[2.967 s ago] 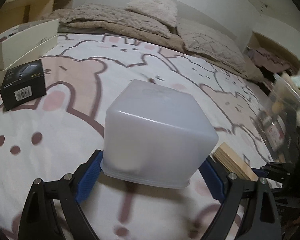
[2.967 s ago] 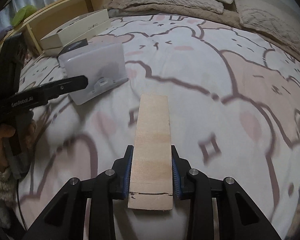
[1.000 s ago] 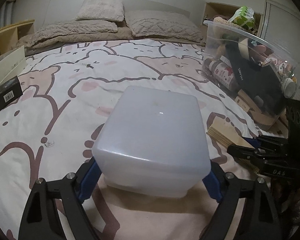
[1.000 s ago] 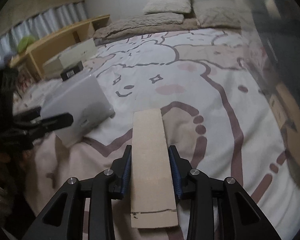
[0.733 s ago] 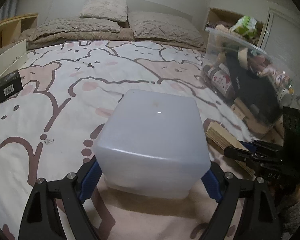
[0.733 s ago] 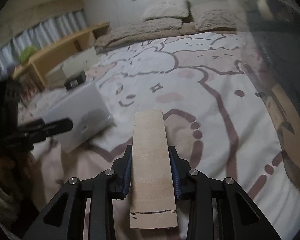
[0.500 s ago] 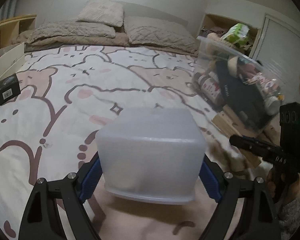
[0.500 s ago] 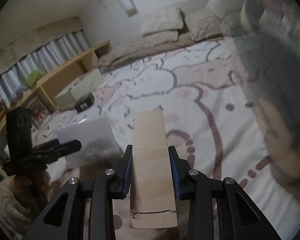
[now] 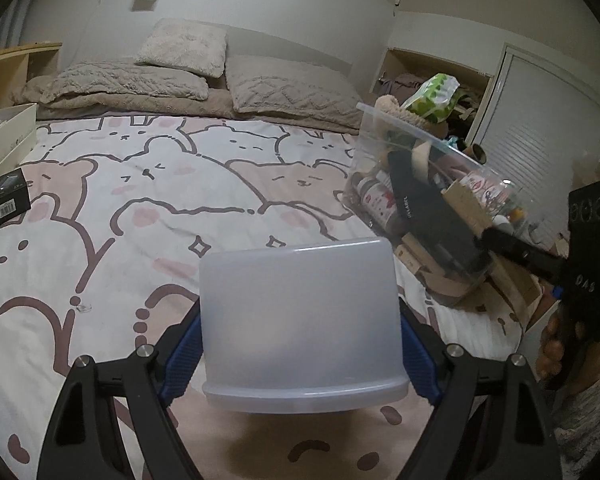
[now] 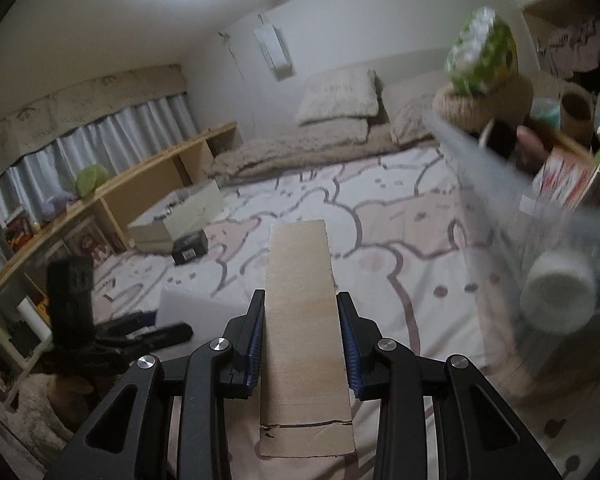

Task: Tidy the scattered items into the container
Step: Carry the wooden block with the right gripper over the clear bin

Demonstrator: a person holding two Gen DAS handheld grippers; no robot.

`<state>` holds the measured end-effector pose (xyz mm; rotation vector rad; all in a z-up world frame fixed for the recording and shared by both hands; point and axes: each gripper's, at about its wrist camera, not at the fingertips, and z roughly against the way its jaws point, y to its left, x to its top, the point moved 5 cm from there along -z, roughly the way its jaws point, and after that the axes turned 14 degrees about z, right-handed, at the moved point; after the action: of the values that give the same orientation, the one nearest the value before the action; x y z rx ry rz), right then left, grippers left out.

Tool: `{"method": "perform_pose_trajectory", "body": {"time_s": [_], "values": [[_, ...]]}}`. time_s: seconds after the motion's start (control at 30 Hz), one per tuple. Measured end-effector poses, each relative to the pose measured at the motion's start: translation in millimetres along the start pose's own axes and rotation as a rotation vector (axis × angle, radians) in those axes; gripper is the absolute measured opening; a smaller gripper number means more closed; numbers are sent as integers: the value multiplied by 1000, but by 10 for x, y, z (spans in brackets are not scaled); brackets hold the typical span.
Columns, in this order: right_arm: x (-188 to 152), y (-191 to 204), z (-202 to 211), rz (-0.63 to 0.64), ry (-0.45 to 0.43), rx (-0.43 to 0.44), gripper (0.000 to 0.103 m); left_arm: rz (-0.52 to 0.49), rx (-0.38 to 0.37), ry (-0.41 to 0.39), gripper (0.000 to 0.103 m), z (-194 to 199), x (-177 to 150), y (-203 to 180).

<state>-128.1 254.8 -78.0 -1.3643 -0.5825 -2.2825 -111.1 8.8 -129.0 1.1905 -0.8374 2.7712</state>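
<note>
My left gripper (image 9: 300, 344) is shut on a translucent white plastic box (image 9: 300, 320) and holds it above the bed. My right gripper (image 10: 302, 344) is shut on a flat wooden board (image 10: 302, 312), lifted beside the clear storage container (image 10: 540, 220). That container (image 9: 384, 176) stands at the right in the left wrist view, crammed with bottles, boxes and a dark item. The right gripper (image 9: 540, 264) shows there beside the container's near side. The left gripper (image 10: 140, 332) and its box show low at left in the right wrist view.
A black box (image 9: 6, 200) and a cream box (image 9: 8, 140) lie at the bed's left edge. Pillows (image 9: 180, 48) are at the head. A wooden shelf (image 10: 140, 176) runs along the left side. The bed sheet (image 9: 160, 200) has a cartoon print.
Both grippers have risen with their loads. The right gripper has swung up next to the clear container; the left gripper has tipped upward, facing the container more.
</note>
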Motion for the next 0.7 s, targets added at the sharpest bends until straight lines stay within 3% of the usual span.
{"method": "perform_pose_trajectory", "body": {"time_s": [0.17, 0.3, 0.53, 0.7], "values": [[314, -87, 256, 2, -82, -8, 35, 6, -8, -14, 86, 66, 25, 15], [575, -320, 401, 8, -105, -64, 35, 7, -11, -28, 86, 120, 36, 26], [879, -793, 434, -57, -70, -100, 35, -9, -17, -40, 86, 162, 35, -6], [929, -1163, 255, -135, 11, -126, 35, -13, -27, -47, 86, 184, 43, -23]]}}
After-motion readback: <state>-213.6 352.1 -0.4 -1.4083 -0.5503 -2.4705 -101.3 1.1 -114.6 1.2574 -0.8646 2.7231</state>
